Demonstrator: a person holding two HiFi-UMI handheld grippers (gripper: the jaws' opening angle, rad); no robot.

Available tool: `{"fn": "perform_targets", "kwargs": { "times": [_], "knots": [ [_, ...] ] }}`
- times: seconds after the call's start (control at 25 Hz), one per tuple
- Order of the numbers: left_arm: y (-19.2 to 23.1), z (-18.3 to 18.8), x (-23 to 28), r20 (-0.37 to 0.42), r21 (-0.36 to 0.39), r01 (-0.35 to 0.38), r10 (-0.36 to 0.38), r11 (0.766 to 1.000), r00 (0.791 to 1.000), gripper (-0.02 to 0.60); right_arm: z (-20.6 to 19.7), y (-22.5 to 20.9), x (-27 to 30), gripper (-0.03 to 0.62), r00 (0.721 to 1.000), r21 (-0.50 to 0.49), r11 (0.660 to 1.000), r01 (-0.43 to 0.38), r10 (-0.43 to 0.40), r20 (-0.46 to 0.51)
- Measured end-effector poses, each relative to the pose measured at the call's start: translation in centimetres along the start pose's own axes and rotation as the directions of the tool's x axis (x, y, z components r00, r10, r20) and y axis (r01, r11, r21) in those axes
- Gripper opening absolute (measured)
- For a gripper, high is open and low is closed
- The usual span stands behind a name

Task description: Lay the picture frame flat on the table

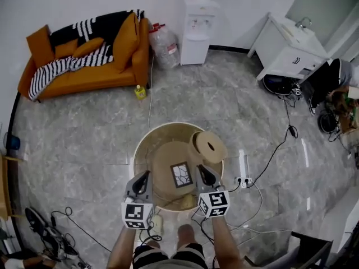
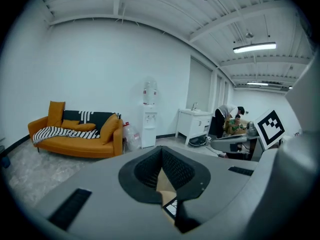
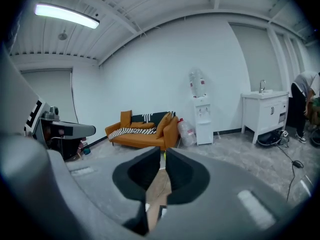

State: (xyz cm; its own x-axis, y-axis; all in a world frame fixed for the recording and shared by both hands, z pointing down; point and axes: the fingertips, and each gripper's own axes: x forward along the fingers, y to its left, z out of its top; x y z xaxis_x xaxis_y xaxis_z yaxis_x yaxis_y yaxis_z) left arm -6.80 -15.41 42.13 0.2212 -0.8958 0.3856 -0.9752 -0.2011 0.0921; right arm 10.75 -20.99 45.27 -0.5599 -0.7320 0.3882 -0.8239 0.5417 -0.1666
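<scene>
**A:** ok so where's the frame [image 1: 181, 174] right now?

**B:** It's flat on the round desk [image 1: 147, 145], picture side up. It sits about mid-desk, a bit toward the person, and nothing is touching it.

**A:** and the hands?

**B:** Both forearms [image 1: 223, 241] come in from the bottom of the head view, roughly parallel, with one gripper each. The left gripper [image 1: 145, 178] and the right gripper [image 1: 202, 172] hang side by side over the near part of the desk. The frame shows in the space between them, lower down. The marker cubes [image 1: 138, 216] on their back ends face up at the head camera.

**A:** pointing which way?

**B:** Forward and only a little downward. Each gripper view looks out across the room at the sofa [image 1: 84, 66] and the water dispenser [image 1: 197, 29], not down at the desk top. A bit of desk and a corner of the frame peek through under the jaws, that's it.

**A:** jaws?

**B:** On the left the tips are pressed together with nothing in them. On the right there's just a narrow slit, the pads don't quite meet, and it's empty too.

**A:** anything else on the desk?

**B:** A round tan box [image 1: 207, 146] with a slot in it, just beside the frame on the far right side.
</scene>
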Motion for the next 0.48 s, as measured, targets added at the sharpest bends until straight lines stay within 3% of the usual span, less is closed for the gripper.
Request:
{"fn": "perform_targets", "kwargs": {
  "times": [0.24, 0.48],
  "knots": [
    [-1.9, 6.0, -3.5, 0.059, 0.045, 0.043, -0.046, 0.998, 0.997, 0.015, 5.1, 1.4, -4.7, 0.006, 0.998, -0.019, 0.999, 0.043, -0.042, 0.056],
    [-3.4, 9.0, -8.1, 0.115, 0.075, 0.072, -0.081, 0.995, 0.990, 0.015, 7.9, 3.8, -10.9, 0.002, 0.988, -0.024, 0.995, 0.096, -0.093, 0.123]
  ]
}}
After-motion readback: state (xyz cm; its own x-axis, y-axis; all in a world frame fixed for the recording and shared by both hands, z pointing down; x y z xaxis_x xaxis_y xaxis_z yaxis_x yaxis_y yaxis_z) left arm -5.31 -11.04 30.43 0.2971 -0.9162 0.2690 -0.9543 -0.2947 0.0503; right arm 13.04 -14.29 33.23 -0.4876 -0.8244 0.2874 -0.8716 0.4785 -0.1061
